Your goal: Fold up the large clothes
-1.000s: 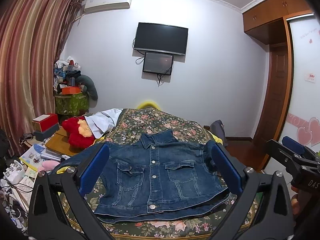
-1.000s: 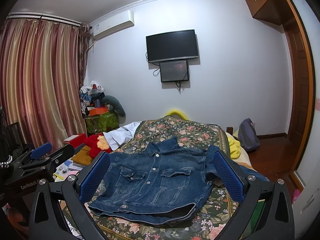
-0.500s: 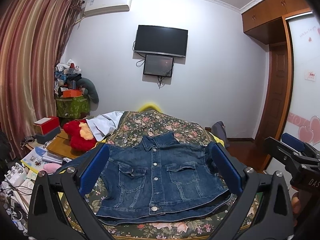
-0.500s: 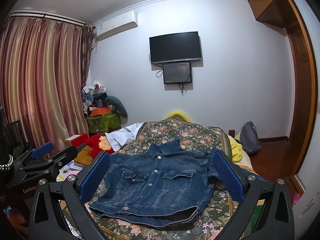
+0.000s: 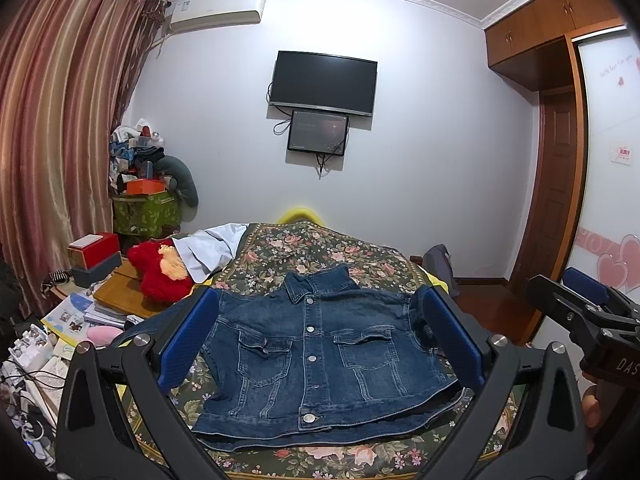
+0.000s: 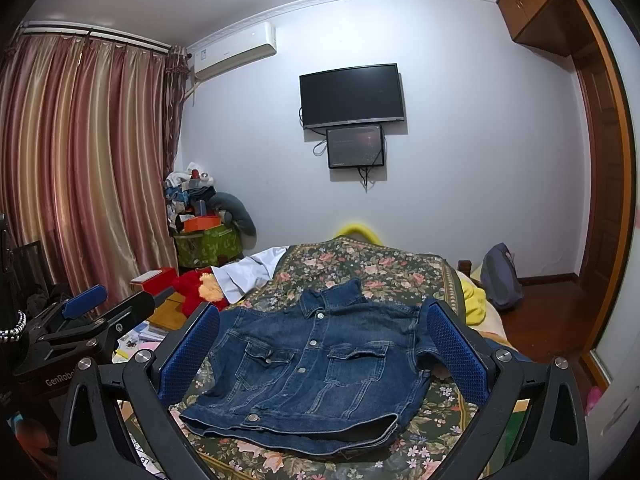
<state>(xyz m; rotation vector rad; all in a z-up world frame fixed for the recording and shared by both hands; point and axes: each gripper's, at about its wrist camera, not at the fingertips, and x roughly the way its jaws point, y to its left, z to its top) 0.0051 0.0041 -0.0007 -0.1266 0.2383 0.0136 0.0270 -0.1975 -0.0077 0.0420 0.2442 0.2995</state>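
Observation:
A dark blue denim jacket [image 5: 316,356] lies front up and buttoned on the floral bedspread [image 5: 320,248], collar toward the far wall, sleeves tucked beneath or out of sight. The same jacket [image 6: 316,364] fills the middle of the right wrist view. My left gripper [image 5: 320,336] hovers open above the near hem, its blue pads [image 5: 188,336] wide apart and holding nothing. My right gripper [image 6: 320,340] is open too, raised above the cloth and empty. Each gripper shows at the edge of the other's view, the right gripper [image 5: 588,312] and the left gripper [image 6: 80,320].
A red plush toy [image 5: 160,268] and a white garment [image 5: 212,248] lie at the bed's far left. A cluttered low table [image 5: 80,312] with boxes and papers stands left. A grey backpack [image 6: 500,276] sits on the floor at right, near a wooden door [image 6: 604,208].
Both wrist cameras have tilted slightly upward, so the jacket sits a little lower in view. The jacket has not moved and both grippers stay open.

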